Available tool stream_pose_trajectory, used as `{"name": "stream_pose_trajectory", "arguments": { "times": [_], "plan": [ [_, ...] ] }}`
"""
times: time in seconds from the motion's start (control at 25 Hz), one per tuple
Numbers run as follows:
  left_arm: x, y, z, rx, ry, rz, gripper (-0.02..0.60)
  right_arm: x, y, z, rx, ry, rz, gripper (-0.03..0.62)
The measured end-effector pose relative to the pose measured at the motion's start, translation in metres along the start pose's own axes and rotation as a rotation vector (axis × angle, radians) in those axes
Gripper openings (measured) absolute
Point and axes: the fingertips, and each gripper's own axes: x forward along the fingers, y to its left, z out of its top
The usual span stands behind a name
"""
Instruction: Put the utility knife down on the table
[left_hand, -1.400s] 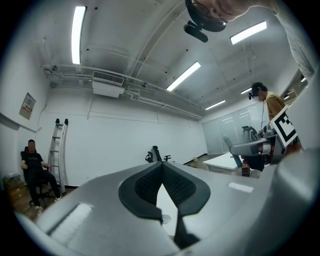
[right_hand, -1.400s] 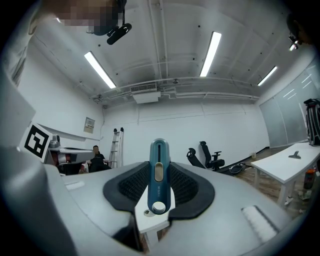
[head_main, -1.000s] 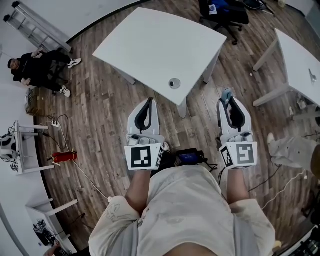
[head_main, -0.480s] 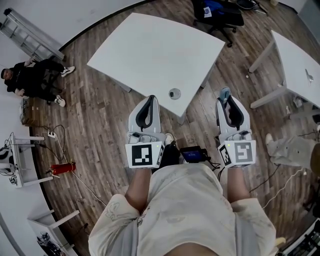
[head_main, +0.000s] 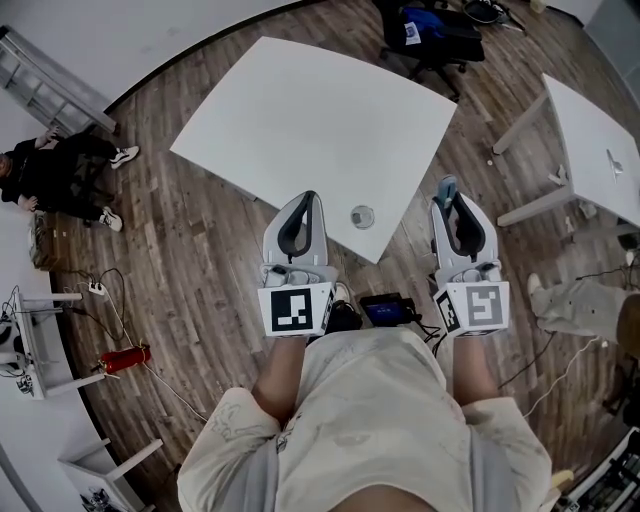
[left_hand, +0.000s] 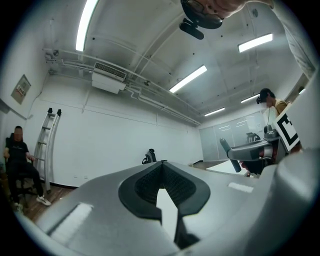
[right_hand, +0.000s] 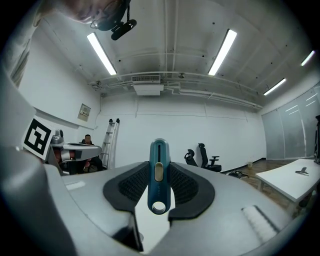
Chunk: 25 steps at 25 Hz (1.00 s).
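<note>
A teal utility knife (right_hand: 159, 175) stands upright between the pads of my right gripper (right_hand: 159, 167), which is shut on it; its tip pokes out past the jaws in the head view (head_main: 446, 188). My right gripper (head_main: 452, 200) hangs over the wood floor just right of the white table (head_main: 300, 110). My left gripper (head_main: 306, 200) reaches the table's near edge; its jaws meet at the tips (left_hand: 161, 166) with nothing between them. A round cable grommet (head_main: 362, 216) sits in the tabletop between the two grippers.
A second white table (head_main: 600, 140) stands at the right and a black office chair (head_main: 430, 30) beyond the main table. At the left are a seated person (head_main: 50, 170), a ladder (head_main: 50, 85), a red fire extinguisher (head_main: 125, 357) and floor cables.
The table has drawn nearer in the head view; both grippers have moved forward together, and the left one now overlaps the table's near edge. The knife stays gripped in the right.
</note>
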Motion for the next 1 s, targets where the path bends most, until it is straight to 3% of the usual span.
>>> {"name": "stream_pose_trajectory", "arguments": {
  "times": [0.24,0.6,0.84,1.0],
  "plan": [
    [0.079,0.213,0.013,-0.028,0.008,-0.016,0.018,0.198,0.112,0.04,-0.013,0.015,-0.006,0.133],
    [0.18,0.394,-0.024,-0.069,0.004,-0.032,0.018,0.391,0.187,0.029,-0.046,0.028,-0.023,0.133],
    [0.233,0.474,-0.032,-0.082,-0.006,-0.069,0.018,0.482,0.22,0.037,-0.066,0.027,-0.04,0.133],
    [0.273,0.492,-0.04,-0.087,-0.007,-0.072,0.018,0.522,0.209,0.033,-0.066,0.028,-0.046,0.133]
  ]
}}
